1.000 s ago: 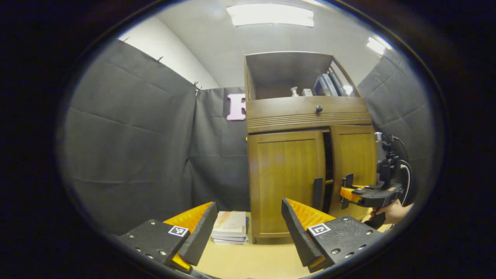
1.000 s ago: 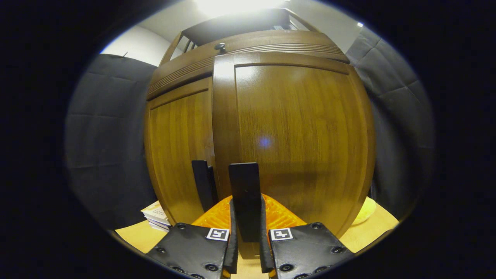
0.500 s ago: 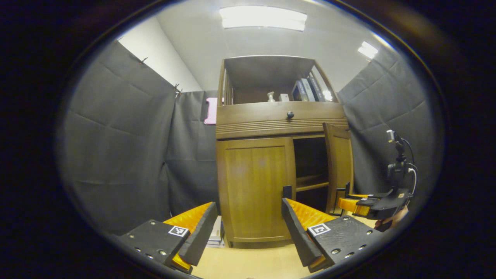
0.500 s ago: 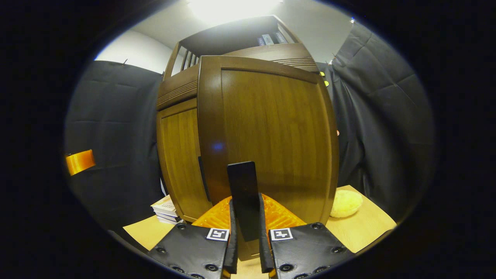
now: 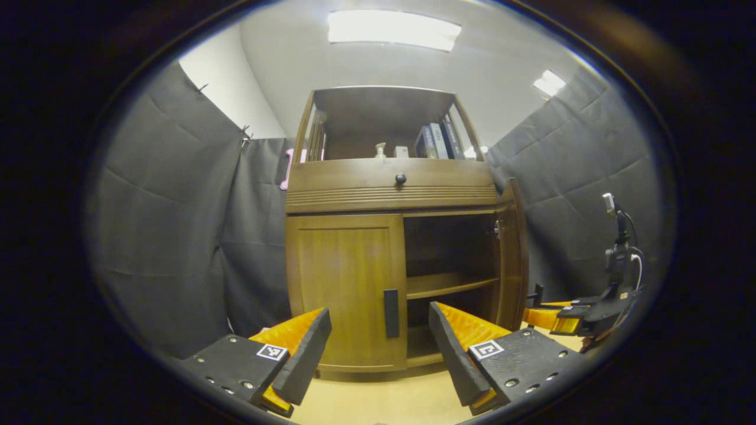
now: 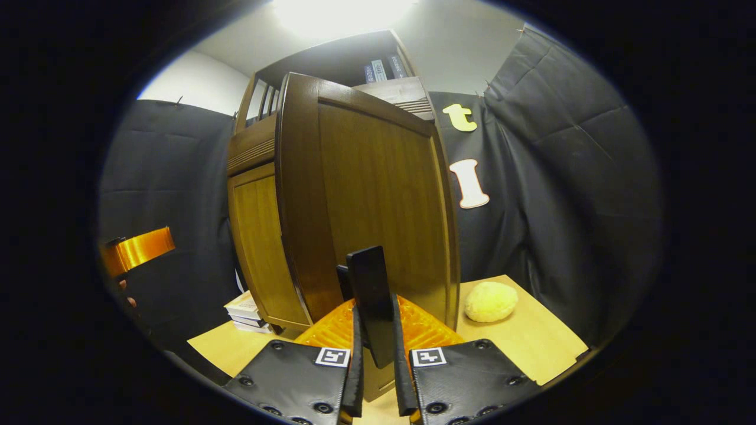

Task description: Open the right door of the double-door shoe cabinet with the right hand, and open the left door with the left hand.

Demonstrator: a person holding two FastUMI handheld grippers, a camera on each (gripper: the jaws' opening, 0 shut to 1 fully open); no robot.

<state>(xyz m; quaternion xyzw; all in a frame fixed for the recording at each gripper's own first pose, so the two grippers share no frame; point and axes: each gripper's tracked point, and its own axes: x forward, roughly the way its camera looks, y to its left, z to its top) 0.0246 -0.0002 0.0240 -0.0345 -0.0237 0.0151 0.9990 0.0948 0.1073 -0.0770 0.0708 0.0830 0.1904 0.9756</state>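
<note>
Wood doors, rigid and hinged: right gripper (image 6: 376,378) clamps right door's handle (image 6: 371,295); left gripper (image 5: 378,348) gapes, take left door's handle (image 5: 391,313).

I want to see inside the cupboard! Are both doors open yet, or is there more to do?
Halfway. Done: the right door is swung wide, so a shelf shows inside. In hand: the right tongs are shut on that door's handle. Left: the left door is closed, its handle untouched, and the left tongs are open in front of it, not touching.
</note>
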